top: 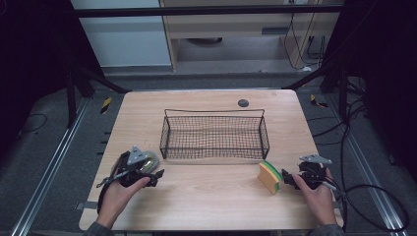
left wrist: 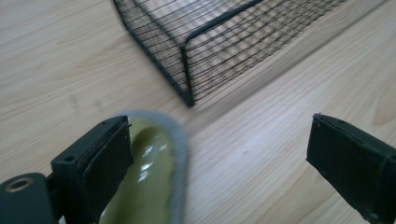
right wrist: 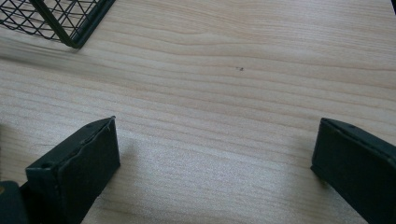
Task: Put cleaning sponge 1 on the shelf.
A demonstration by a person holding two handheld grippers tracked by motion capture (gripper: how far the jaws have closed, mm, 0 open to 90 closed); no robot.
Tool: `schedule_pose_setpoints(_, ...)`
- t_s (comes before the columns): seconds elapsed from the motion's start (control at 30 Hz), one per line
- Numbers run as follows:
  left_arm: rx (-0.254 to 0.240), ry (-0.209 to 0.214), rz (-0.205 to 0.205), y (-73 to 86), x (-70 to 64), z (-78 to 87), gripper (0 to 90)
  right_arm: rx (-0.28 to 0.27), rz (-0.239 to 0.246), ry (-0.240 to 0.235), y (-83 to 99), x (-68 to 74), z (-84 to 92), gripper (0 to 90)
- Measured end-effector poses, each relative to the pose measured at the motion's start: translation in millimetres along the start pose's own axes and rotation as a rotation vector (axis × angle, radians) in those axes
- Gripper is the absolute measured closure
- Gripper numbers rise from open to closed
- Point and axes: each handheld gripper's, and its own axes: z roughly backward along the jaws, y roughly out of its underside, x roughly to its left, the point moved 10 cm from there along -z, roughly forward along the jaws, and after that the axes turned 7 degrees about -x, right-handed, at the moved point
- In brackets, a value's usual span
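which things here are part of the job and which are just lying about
In the job:
- olive-green dish with grey rim, beside the left gripper
- yellow-and-green sponge, beside the right gripper
- black wire mesh basket

Lying about:
- small dark round disc on the wooden table

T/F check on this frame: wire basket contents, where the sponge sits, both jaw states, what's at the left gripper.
1. The wire basket holds nothing. True.
2. The sponge lies inside the basket. False: it stands on the table, in front of the basket's right end, beside the right gripper.
3. The right gripper is shut on the sponge. False: its jaws stand open over bare wood.
4. The left gripper is open. True.
5. A green dish with a grey rim sits by the left gripper's left jaw. True.
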Motion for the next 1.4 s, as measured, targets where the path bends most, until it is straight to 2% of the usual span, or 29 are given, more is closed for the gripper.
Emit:
schedule_pose_setpoints(0.1, 0.016, -0.001, 0.005, -0.5, 10.2, 8.0, 6.8, 0.000, 0.000, 0.001, -0.1, 0.0, 0.0, 1.1)
schedule_pose_setpoints(0.2, 0.036, 0.005, -0.004, 0.2, 14.3, 10.0, 7.6, 0.001, 0.001, 0.001, 0.0, -0.1, 0.1, 1.1)
schedule_pose_setpoints(0.23, 0.047, -0.005, 0.000, -0.6, 19.6, 12.3, 8.0, -0.001, 0.000, 0.001, 0.2, 0.2, 0.2, 1.1)
schedule_pose_setpoints(0.33, 0.048, 0.013, 0.037, -3.5, 25.5, 15.0, 8.3, -0.002, 0.001, 0.001, 0.4, 0.7, 0.5, 1.1)
schedule_pose_setpoints(0.37, 0.053, 0.032, 0.048, -3.8, 26.8, 15.5, 8.3, -0.002, 0.001, 0.001, 0.5, 0.7, 0.6, 1.1)
schedule_pose_setpoints(0.4, 0.053, 0.032, 0.048, -3.8, 26.8, 15.5, 8.4, -0.002, 0.001, 0.001, 0.5, 0.7, 0.6, 1.1)
schedule_pose_setpoints(0.43, 0.067, 0.048, 0.063, -4.0, 30.4, 16.8, 8.4, -0.001, 0.001, 0.001, 0.5, 0.8, 0.6, 1.1)
schedule_pose_setpoints(0.5, 0.080, 0.050, 0.077, -5.4, 35.9, 18.1, 10.2, -0.001, 0.002, 0.000, 0.5, 0.7, 0.6, 1.0)
schedule_pose_setpoints(0.6, 0.173, 0.015, 0.036, -3.2, 49.9, 16.6, 11.1, -0.001, 0.005, -0.004, 0.6, 0.9, 0.8, 1.0)
schedule_pose_setpoints(0.67, 0.185, 0.016, 0.039, -2.6, 51.3, 16.0, 15.5, 0.002, 0.007, -0.007, 0.8, 1.0, 0.9, 1.0)
schedule_pose_setpoints(0.7, 0.208, 0.024, 0.040, -0.8, 53.1, 14.5, 15.5, 0.002, 0.007, -0.007, 0.8, 1.0, 0.9, 1.0)
schedule_pose_setpoints(0.73, 0.254, 0.043, 0.055, 4.6, 54.4, 11.9, 16.3, 0.005, 0.008, -0.012, 0.9, 1.5, 1.3, 1.0)
schedule_pose_setpoints(0.77, 0.254, 0.043, 0.055, 4.6, 54.4, 11.9, 16.4, 0.005, 0.008, -0.012, 0.9, 1.5, 1.3, 1.0)
schedule_pose_setpoints(0.8, 0.315, 0.053, 0.063, 11.6, 56.9, 9.0, 17.1, 0.011, 0.007, -0.015, 1.2, 2.0, 1.8, 1.0)
schedule_pose_setpoints(0.87, 0.354, 0.022, 0.045, 15.0, 63.0, 7.0, 19.1, 0.014, 0.008, -0.017, 1.4, 2.2, 1.9, 1.0)
schedule_pose_setpoints(0.93, 0.380, 0.056, 0.055, 14.8, 60.7, 6.5, 18.4, 0.014, 0.010, -0.019, 1.4, 2.1, 2.0, 1.0)
schedule_pose_setpoints(1.0, 0.394, 0.063, 0.049, 13.6, 59.8, 6.6, 17.9, 0.015, 0.011, -0.020, 1.4, 2.2, 2.0, 0.9)
schedule_pose_setpoints(1.03, 0.408, 0.061, 0.030, 11.8, 59.0, 6.4, 17.4, 0.016, 0.011, -0.021, 1.5, 2.2, 2.0, 0.9)
schedule_pose_setpoints(1.1, 0.436, 0.064, 0.017, 11.1, 59.2, 6.8, 17.3, 0.017, 0.015, -0.025, 1.6, 2.0, 2.0, 0.7)
schedule_pose_setpoints(1.23, 0.463, 0.068, 0.023, 10.7, 61.2, 5.5, 16.8, 0.020, 0.018, -0.034, 1.6, 2.3, 2.2, 0.6)
schedule_pose_setpoints(1.3, 0.494, 0.070, 0.008, 12.8, 62.0, 4.7, 16.8, 0.021, 0.018, -0.034, 1.6, 2.4, 2.2, 0.6)
schedule_pose_setpoints(1.33, 0.513, 0.073, -0.009, 14.8, 61.7, 4.2, 19.4, 0.020, 0.019, -0.035, 1.5, 2.3, 2.1, 0.6)
schedule_pose_setpoints(1.4, 0.517, 0.076, -0.013, 15.7, 61.0, 3.6, 22.9, 0.021, 0.019, -0.034, 1.6, 2.3, 2.2, 0.6)
